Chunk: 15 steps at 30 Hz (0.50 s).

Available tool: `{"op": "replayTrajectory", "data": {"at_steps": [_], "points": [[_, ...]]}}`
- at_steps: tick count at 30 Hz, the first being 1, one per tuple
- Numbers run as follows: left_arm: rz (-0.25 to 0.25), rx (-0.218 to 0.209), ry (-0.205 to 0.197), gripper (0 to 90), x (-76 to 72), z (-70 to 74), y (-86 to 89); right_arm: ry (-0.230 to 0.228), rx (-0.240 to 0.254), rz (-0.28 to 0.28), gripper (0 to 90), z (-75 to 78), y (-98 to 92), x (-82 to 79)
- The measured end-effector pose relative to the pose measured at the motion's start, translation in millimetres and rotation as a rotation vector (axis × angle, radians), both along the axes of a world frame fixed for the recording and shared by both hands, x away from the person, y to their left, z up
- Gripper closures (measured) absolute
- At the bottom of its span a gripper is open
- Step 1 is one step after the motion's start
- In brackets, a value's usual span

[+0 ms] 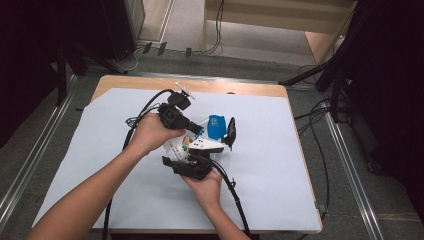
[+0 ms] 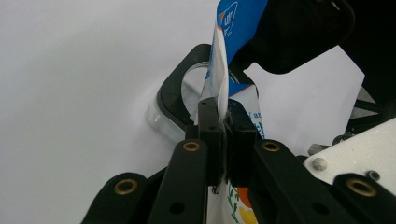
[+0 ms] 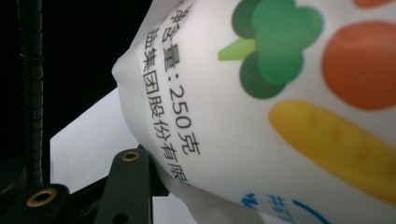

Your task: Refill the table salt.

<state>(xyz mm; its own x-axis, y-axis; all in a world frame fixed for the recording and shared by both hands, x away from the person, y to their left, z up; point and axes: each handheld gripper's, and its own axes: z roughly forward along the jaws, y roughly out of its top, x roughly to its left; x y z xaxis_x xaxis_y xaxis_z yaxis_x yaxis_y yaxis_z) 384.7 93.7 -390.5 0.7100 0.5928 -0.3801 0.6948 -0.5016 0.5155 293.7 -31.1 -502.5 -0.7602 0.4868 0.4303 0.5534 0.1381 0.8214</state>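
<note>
Mid-table, left gripper [image 2: 223,122] is pinching the pouch [image 1: 200,145] top at 12 o'clock, right gripper [image 1: 192,162] hugs its body. Grabbed, looks unopened, tearing left I guess.

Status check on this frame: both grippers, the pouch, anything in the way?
Left gripper shut on the pouch's blue top edge. Right gripper closed around the pouch body, holding it up off the white sheet. Black-rimmed clear lid lies just behind; nothing blocking.
</note>
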Motion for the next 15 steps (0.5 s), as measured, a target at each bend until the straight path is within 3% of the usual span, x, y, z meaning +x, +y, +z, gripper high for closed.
{"op": "replayTrajectory", "data": {"at_steps": [8, 15], "points": [[0.01, -0.009, 0.011, 87.6, 2.9, -0.4, 2.4, -0.001, 0.001, -0.005, 60.9, 1.4, -1.5, 2.0], [-0.004, -0.001, 0.013, 83.9, 1.1, 0.2, 4.7, 0.013, 0.039, -0.004, 62.5, 2.2, -3.7, 2.3]]}}
